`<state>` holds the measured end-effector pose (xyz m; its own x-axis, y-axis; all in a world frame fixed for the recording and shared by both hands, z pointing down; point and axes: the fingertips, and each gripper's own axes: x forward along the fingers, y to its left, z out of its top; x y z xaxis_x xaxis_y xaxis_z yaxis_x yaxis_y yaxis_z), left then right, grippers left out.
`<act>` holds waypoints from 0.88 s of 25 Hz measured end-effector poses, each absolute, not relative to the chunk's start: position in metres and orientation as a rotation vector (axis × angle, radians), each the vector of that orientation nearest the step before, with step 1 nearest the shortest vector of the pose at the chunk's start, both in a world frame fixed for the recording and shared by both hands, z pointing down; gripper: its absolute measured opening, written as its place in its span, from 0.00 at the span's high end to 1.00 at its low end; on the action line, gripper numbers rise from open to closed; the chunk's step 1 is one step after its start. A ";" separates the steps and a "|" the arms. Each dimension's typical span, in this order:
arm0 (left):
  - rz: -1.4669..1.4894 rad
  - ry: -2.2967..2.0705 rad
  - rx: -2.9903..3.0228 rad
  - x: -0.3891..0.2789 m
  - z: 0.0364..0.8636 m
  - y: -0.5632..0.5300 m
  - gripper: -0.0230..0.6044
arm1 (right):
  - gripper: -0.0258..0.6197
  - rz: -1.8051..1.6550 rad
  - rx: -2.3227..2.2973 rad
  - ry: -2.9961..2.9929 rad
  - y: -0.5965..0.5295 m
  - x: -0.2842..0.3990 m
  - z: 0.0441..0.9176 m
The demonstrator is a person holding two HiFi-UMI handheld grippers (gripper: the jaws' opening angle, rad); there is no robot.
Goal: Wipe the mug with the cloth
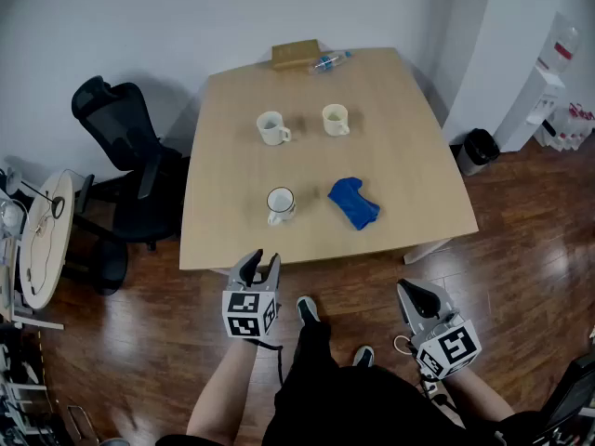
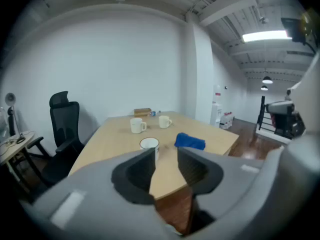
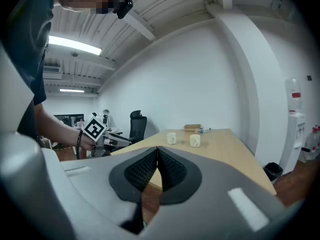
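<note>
Three mugs stand on the light wooden table [image 1: 409,147]. A white mug with a dark rim [image 1: 280,203] is nearest the front edge, and a crumpled blue cloth [image 1: 354,202] lies just to its right. Two cream mugs [image 1: 271,127] [image 1: 335,119] stand farther back. My left gripper [image 1: 265,260] hovers open and empty off the front edge, below the near mug; in the left gripper view that mug [image 2: 149,144] and the cloth [image 2: 190,141] show past its jaws. My right gripper [image 1: 407,289] is shut and empty, held lower right over the floor.
A cardboard box [image 1: 296,54] and a plastic bottle [image 1: 328,61] lie at the table's far edge. A black office chair [image 1: 125,137] stands at the table's left, with a small round table [image 1: 42,240] beyond it. A black bin [image 1: 479,147] and a water dispenser [image 1: 544,91] stand at right.
</note>
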<state>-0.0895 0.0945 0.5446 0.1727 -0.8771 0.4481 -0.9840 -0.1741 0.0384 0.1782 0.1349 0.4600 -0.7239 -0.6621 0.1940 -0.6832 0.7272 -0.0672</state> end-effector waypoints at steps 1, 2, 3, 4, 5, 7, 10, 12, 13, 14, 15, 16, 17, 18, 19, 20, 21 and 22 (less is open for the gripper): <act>0.493 -1.759 2.117 -0.101 0.559 0.080 0.74 | 0.95 0.213 1.107 -2.758 0.123 0.173 0.462; 0.517 -1.740 2.101 -0.111 0.574 0.066 0.73 | 0.95 0.227 1.128 -2.744 0.110 0.167 0.464; 0.541 -1.715 2.088 -0.122 0.589 0.053 0.73 | 0.95 0.243 1.150 -2.731 0.097 0.160 0.465; 0.566 -1.684 2.079 -0.131 0.602 0.041 0.72 | 0.95 0.260 1.171 -2.719 0.083 0.152 0.464; 0.589 -1.650 2.075 -0.139 0.615 0.029 0.71 | 0.95 0.274 1.190 -2.707 0.069 0.143 0.462; 0.633 -1.586 2.074 -0.150 0.639 0.010 0.70 | 0.95 0.287 1.217 -2.684 0.043 0.125 0.454; 0.682 -1.506 2.104 -0.154 0.668 -0.009 0.69 | 0.95 0.278 1.235 -2.641 0.012 0.103 0.447; 0.703 -1.475 2.169 -0.152 0.679 -0.018 0.70 | 0.95 0.296 1.240 -2.617 -0.002 0.088 0.449; 0.708 -1.460 2.209 -0.148 0.681 -0.022 0.70 | 0.95 0.310 1.238 -2.609 -0.007 0.081 0.451; 0.716 -1.447 2.248 -0.145 0.682 -0.024 0.70 | 0.95 0.323 1.230 -2.601 -0.011 0.074 0.455; 0.729 -1.443 2.278 -0.142 0.683 -0.026 0.70 | 0.95 0.333 1.216 -2.596 -0.014 0.067 0.458; 0.745 -1.447 2.296 -0.141 0.684 -0.027 0.71 | 0.95 0.339 1.196 -2.594 -0.017 0.061 0.463; 0.755 -1.457 2.305 -0.142 0.684 -0.028 0.74 | 0.95 0.342 1.173 -2.593 -0.020 0.056 0.467; 0.757 -1.465 2.308 -0.143 0.685 -0.028 0.77 | 0.95 0.343 1.150 -2.594 -0.023 0.053 0.472; 0.756 -1.472 2.309 -0.144 0.685 -0.028 0.80 | 0.95 0.345 1.130 -2.595 -0.028 0.050 0.477; 0.754 -1.478 2.309 -0.144 0.685 -0.028 0.85 | 0.95 0.353 1.111 -2.596 -0.034 0.049 0.484; 0.754 -1.484 2.304 -0.144 0.686 -0.028 0.85 | 0.95 0.368 1.092 -2.594 -0.040 0.049 0.492; 0.752 -1.490 2.291 -0.145 0.685 -0.028 0.86 | 0.95 0.391 1.069 -2.585 -0.048 0.050 0.503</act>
<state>-0.1446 -0.0279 0.6855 0.3229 -0.7498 0.5775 -0.9101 -0.4135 -0.0281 0.0500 -0.0477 0.5032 -0.6709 -0.6324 0.3872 -0.7186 0.6833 -0.1291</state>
